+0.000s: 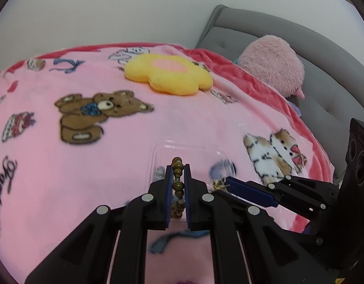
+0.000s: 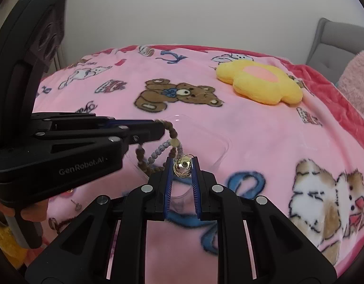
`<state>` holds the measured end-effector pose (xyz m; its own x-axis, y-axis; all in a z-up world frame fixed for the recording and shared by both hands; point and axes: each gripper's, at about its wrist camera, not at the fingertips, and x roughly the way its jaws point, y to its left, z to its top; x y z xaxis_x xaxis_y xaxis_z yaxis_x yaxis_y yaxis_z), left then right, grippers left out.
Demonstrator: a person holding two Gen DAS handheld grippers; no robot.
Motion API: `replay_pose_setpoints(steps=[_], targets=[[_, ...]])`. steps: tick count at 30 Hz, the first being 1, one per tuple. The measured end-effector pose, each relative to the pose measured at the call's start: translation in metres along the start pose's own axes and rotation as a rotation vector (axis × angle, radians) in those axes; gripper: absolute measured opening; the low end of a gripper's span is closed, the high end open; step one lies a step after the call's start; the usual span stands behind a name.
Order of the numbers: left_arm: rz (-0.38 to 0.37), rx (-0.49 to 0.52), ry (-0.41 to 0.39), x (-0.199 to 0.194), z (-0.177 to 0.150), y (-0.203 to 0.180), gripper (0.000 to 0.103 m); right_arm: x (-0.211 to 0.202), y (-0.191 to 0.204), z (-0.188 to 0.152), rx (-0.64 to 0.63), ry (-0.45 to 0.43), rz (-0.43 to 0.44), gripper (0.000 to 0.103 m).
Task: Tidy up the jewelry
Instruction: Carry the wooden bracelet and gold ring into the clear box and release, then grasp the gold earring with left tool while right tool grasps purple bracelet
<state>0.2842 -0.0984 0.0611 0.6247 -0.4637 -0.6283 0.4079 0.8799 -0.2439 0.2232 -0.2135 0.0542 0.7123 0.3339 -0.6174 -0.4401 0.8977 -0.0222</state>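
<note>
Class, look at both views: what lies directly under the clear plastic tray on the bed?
The clear plastic tray rests on the pink blanket, whose print shows through it. The near part is hidden by the tongs holding the bead bracelet and the gold ornament.

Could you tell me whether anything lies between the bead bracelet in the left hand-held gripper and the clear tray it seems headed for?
Nothing visible does. The bead bracelet hangs from the left hand-held gripper directly over the clear tray, whose visible floor looks bare. The right hand-held gripper, holding a gold piece, sits beside it.
</note>
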Motion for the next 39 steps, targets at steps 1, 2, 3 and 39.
replay_pose_setpoints(steps=[1,2,3,39], targets=[[0.005,0.003,0.001,0.001,-0.001,0.0,0.009,0.0,0.001,-0.001,-0.006,-0.002,-0.001,0.016],[0.011,0.009,0.002,0.002,-0.002,0.0,0.009,0.0,0.002,-0.001,-0.008,-0.004,0.003,0.016],[0.021,0.012,0.004,0.004,-0.002,0.0,0.009,0.001,0.002,-0.002,-0.013,-0.004,0.006,0.016],[0.194,0.219,-0.029,-0.087,-0.085,0.02,0.069,-0.042,0.053,-0.073,-0.057,-0.01,0.162,0.043]])
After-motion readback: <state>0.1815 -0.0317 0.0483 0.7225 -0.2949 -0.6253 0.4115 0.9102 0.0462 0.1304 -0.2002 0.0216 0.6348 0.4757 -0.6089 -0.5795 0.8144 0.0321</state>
